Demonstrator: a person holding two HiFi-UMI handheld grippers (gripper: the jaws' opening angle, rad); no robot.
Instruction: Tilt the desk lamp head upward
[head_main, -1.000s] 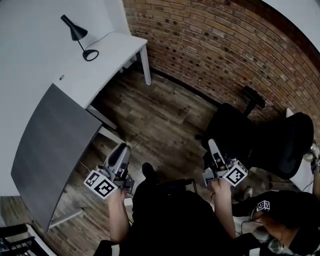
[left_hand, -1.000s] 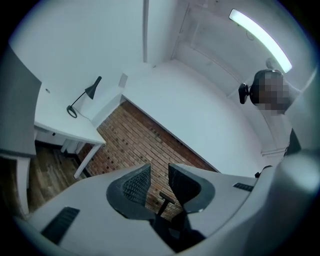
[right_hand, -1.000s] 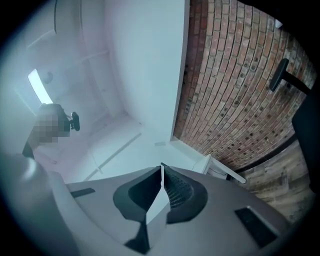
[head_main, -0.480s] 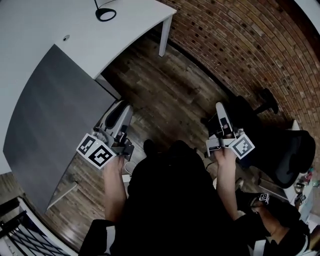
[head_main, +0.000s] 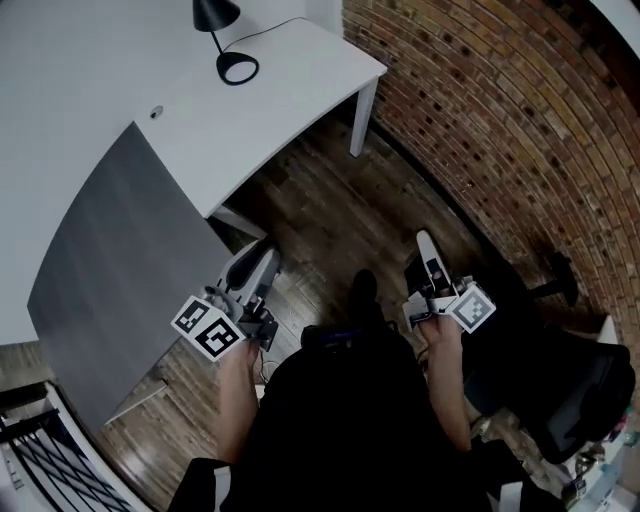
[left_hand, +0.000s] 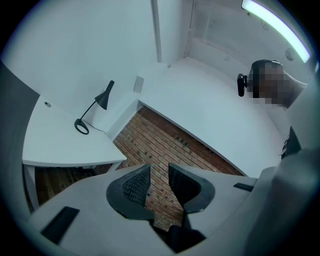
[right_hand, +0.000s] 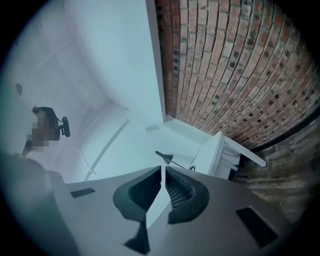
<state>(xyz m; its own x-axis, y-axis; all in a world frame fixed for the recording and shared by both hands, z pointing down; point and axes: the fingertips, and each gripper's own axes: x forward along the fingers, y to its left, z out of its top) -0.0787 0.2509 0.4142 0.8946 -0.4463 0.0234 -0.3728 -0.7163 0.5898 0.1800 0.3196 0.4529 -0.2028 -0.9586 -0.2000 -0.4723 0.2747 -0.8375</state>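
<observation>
The black cone-shaded desk lamp (head_main: 217, 14) at the top of the head view is cut by the frame's upper edge, so the tilt of its shade cannot be read there. In the right gripper view, the same lamp (right_hand: 165, 158) is tiny at centre. Its ring base is largely hidden behind the closed right tongs (right_hand: 163, 172). At the head view's lower right, the black office chair (head_main: 575, 395) runs off the edge.
</observation>
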